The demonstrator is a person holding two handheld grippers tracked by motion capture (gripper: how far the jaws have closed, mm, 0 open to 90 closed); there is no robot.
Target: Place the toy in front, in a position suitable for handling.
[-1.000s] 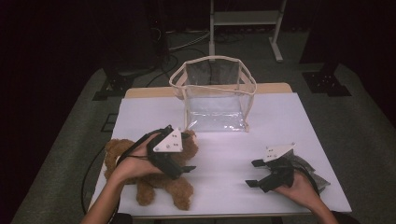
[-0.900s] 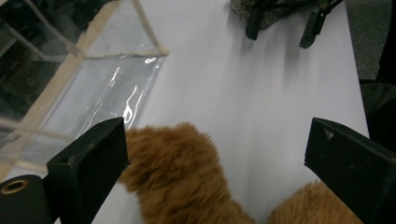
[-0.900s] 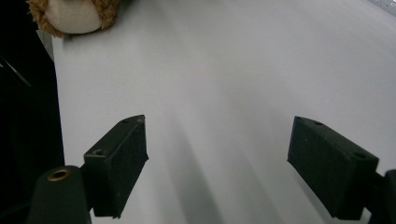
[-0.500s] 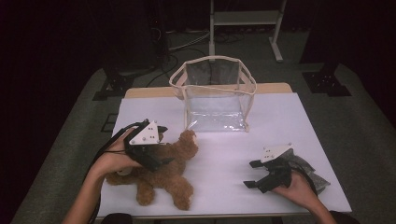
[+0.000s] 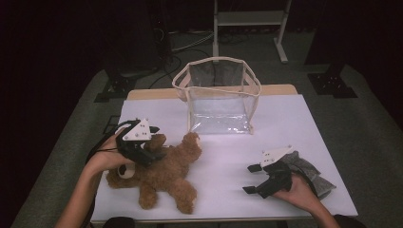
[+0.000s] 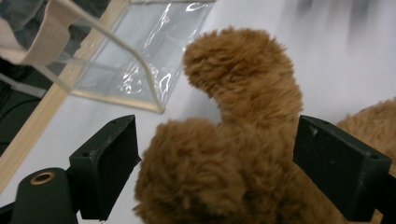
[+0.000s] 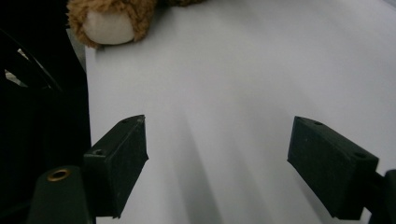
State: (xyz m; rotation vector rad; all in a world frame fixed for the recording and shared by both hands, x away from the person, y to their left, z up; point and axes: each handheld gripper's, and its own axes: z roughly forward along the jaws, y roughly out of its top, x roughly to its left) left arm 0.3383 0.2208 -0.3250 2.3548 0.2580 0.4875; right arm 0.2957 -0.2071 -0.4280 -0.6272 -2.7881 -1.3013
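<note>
A fuzzy brown teddy bear (image 5: 159, 175) lies sprawled on the white table's near left part, limbs spread.

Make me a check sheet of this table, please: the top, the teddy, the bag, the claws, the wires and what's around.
Surface: white table top, a wooden strip along its far edge.
Job's things: brown teddy bear lying near the left front; clear bag with beige trim standing open at the far middle.
Clutter: grey cloth by the right hand.
Grippers: left claw has just been closing, the teddy's fur between its jaws, pads not yet pressing; right claw open over bare table.
Cables: black cable trailing from the left claw; more on the floor behind.
Surroundings: grey floor, metal frame behind the table, dark room.
</note>
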